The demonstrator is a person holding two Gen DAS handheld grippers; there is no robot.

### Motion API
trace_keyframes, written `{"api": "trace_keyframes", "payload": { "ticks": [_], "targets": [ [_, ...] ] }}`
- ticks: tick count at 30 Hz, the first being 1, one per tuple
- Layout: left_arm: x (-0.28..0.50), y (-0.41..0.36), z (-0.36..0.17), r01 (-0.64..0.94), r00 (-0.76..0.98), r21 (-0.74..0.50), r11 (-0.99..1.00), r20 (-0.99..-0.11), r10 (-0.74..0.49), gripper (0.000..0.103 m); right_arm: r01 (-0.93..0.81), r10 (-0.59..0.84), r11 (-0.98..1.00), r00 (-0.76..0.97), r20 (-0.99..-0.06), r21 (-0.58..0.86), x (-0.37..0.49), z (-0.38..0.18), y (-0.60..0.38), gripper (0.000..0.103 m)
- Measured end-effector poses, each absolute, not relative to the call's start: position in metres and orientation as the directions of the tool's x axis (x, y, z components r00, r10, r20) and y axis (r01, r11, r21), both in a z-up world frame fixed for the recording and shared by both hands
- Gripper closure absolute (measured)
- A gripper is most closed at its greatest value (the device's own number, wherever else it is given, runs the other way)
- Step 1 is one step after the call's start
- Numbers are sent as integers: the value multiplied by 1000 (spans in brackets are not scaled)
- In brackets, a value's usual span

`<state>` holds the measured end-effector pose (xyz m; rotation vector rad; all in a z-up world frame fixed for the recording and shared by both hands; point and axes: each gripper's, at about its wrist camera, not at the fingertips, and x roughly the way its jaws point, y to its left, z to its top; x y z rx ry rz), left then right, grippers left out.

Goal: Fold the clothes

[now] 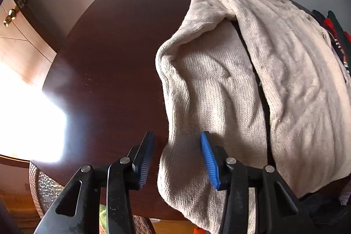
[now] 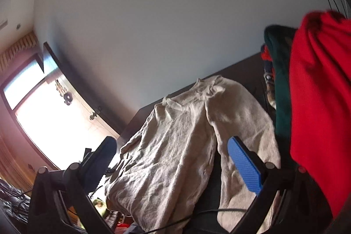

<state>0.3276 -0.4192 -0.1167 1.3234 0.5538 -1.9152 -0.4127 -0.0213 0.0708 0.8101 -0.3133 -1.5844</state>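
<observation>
A beige knit cardigan (image 1: 252,71) lies spread on the dark wooden table (image 1: 109,58), its near edge hanging over the table's front. It also shows in the right wrist view (image 2: 175,146), neckline at the far end. My left gripper (image 1: 177,159) is open, its blue-padded fingers either side of the cardigan's left hem edge, not closed on it. My right gripper (image 2: 173,166) is open and empty, held above the near end of the cardigan.
A pile of red (image 2: 318,113) and dark green (image 2: 280,80) clothes sits at the right of the table. A wicker chair (image 1: 43,190) stands at the table's near left. A bright window (image 2: 50,120) and wooden door (image 1: 19,41) are to the left.
</observation>
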Motion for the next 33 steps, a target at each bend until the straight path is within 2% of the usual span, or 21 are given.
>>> {"api": "trace_keyframes", "payload": {
  "ticks": [1, 2, 3, 5, 7, 10, 11, 13, 15, 20, 22, 25, 27, 29, 33],
  "targets": [
    [328, -419, -117, 767, -204, 55, -640, -924, -324, 63, 749, -949, -198, 15, -315, 632, -413, 68, -20, 0],
    [328, -419, -117, 767, -205, 55, -640, -923, -325, 90, 743, -949, -199, 16, -314, 639, -413, 67, -18, 0],
    [328, -421, -116, 770, -176, 98, -630, -917, -358, 96, 741, -950, -198, 17, -312, 642, -413, 66, -17, 0],
    [327, -426, -111, 774, -112, 192, -604, -897, -428, 97, 740, -952, -194, 17, -307, 644, -412, 66, -16, 0],
    [327, -440, -93, 762, -16, 371, -530, -808, -589, 97, 738, -953, -191, 19, -304, 647, -411, 67, -15, 0],
    [330, -475, -52, 720, 143, 629, -293, -547, -825, 97, 733, -952, -190, 24, -304, 653, -411, 67, -15, 0],
    [331, -487, -38, 705, 181, 678, -210, -457, -871, 97, 733, -953, -188, 26, -303, 654, -410, 67, -15, 0],
    [329, -507, -23, 667, 218, 737, -110, -334, -917, 96, 733, -953, -187, 27, -303, 653, -408, 67, -15, 0],
    [323, -523, -30, 601, 242, 793, -99, -299, -923, 93, 728, -952, -190, 29, -306, 659, -407, 64, -16, 0],
    [311, -538, -101, 348, 315, 924, -159, -274, -909, 93, 713, -938, -201, 57, -341, 672, -407, 55, -21, 0],
    [320, -539, -123, 296, 345, 936, -190, -291, -893, 85, 714, -924, -227, 57, -378, 663, -409, 52, -23, 0],
    [340, -538, -138, 282, 372, 935, -214, -312, -874, 64, 730, -882, -297, 37, -469, 616, -414, 46, -26, 0],
    [356, -536, -133, 317, 379, 926, -207, -323, -867, 35, 744, -848, -345, 14, -529, 572, -417, 42, -28, 0],
    [375, -533, -122, 363, 384, 912, -189, -331, -862, 23, 770, -818, -392, -41, -574, 504, -417, 43, -28, 0],
    [395, -536, -97, 484, 398, 868, -114, -334, -855, 22, 813, -770, -433, -108, -629, 390, -412, 42, -35, 0]
  ]
}}
